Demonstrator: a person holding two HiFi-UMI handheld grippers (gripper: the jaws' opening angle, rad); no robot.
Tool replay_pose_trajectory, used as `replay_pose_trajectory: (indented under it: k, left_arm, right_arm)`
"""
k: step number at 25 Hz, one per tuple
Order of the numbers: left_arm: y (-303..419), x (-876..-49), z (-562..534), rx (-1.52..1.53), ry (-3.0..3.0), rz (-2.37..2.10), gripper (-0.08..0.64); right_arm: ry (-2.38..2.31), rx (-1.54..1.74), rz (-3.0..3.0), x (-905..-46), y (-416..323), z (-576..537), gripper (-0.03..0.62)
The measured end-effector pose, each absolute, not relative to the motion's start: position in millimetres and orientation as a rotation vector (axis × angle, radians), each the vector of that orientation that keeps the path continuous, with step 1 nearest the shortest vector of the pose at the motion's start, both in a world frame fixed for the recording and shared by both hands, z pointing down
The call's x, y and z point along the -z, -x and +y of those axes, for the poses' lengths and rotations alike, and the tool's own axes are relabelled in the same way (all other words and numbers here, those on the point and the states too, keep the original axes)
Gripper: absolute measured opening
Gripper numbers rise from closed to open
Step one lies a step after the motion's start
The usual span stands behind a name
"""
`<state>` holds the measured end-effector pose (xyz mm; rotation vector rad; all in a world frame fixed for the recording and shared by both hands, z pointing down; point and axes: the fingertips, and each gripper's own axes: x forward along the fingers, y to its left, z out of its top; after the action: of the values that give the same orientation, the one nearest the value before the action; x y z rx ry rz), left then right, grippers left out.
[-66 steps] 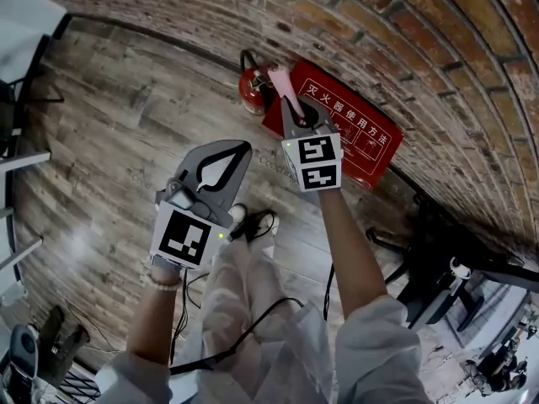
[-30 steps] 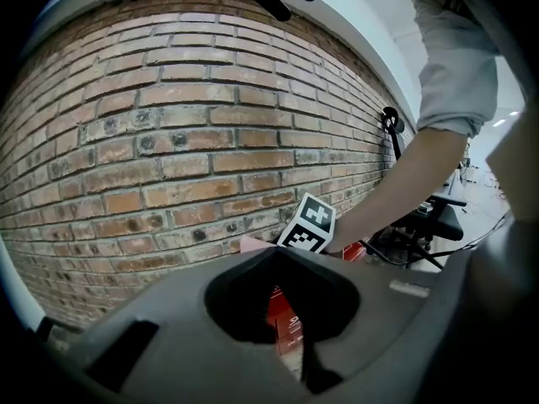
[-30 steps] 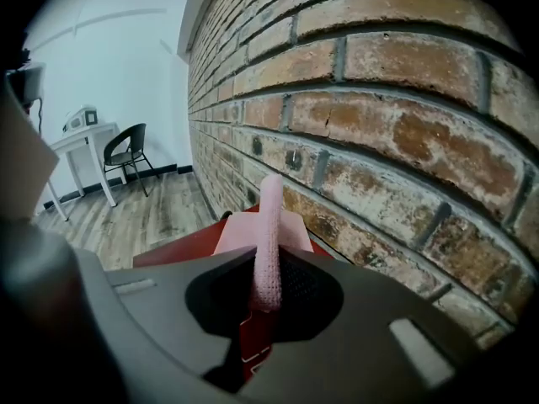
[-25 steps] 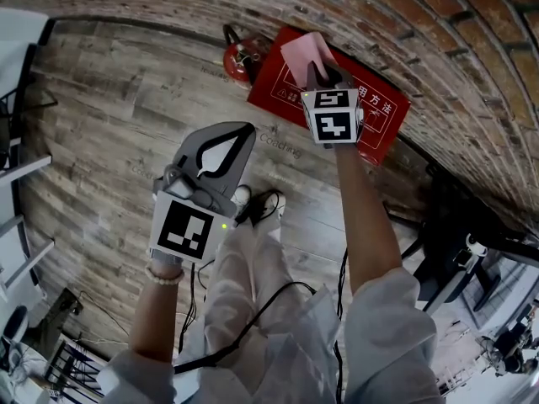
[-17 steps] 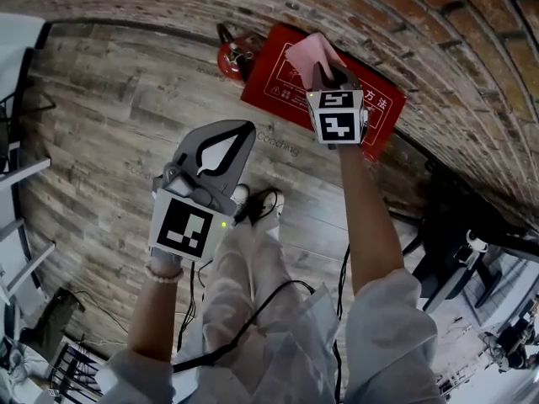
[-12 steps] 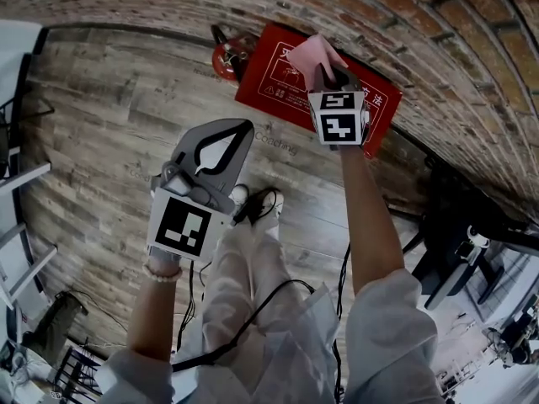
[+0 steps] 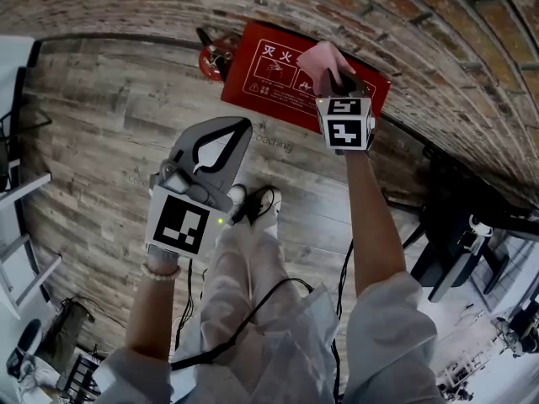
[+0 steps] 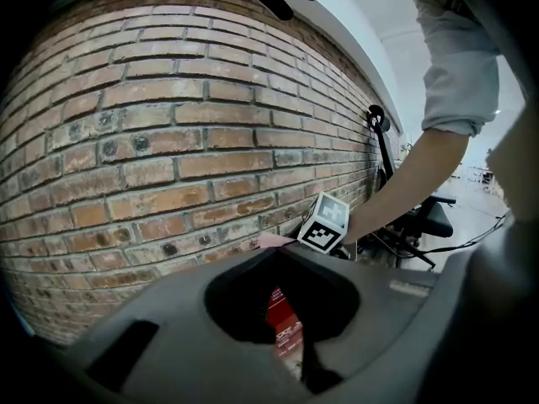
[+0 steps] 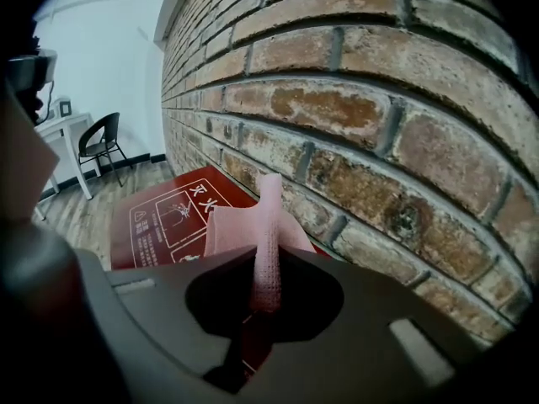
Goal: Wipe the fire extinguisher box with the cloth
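Observation:
The red fire extinguisher box (image 7: 278,78) with white print lies on the wood floor against the brick wall. My right gripper (image 7: 335,76) is shut on a pink cloth (image 7: 322,57), held over the box's right half by the wall. In the right gripper view the cloth (image 9: 266,225) stands up between the jaws of the right gripper (image 9: 268,268), with the box (image 9: 164,217) below. My left gripper (image 7: 242,126) hangs shut and empty above the floor, short of the box. The left gripper view shows the left gripper (image 8: 285,259), the right gripper's marker cube (image 8: 325,223) and a strip of box (image 8: 283,316).
A red fire extinguisher (image 7: 214,57) stands at the box's left end. The brick wall (image 7: 404,23) runs behind. A black chair base (image 7: 459,230) is at the right. My shoes (image 7: 253,204) and cables are on the floor below the box. A black chair (image 9: 101,146) stands farther along the wall.
My right gripper has carried the pink cloth along the box from its left end, near the extinguisher, to its right half. The left gripper has kept its place.

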<state>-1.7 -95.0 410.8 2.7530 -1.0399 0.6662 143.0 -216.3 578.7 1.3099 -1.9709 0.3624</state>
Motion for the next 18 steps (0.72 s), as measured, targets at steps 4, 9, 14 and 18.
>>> replay_pose_trajectory:
  k: [4, 9, 14, 18]
  left_arm:
    - [-7, -411, -94, -0.673, -2.763, -1.02, -0.002]
    - [-18, -411, -93, -0.678, -2.775, -0.996, -0.002]
    - [-29, -411, -92, -0.681, -2.788, -0.974, -0.002]
    - [-37, -412, -92, -0.681, -2.79, -0.96, -0.002]
  right_arm:
    - [-1.34, -0.372, -1.95, -579, -162, -212, 0.018]
    - [-1.378, -0.385, -1.913, -580, -188, -205, 0.018]
    - [-1.419, -0.405, -1.868, -582, -216, -198, 0.018]
    - [-1.45, -0.416, -1.827, -583, -240, -192, 0.018]
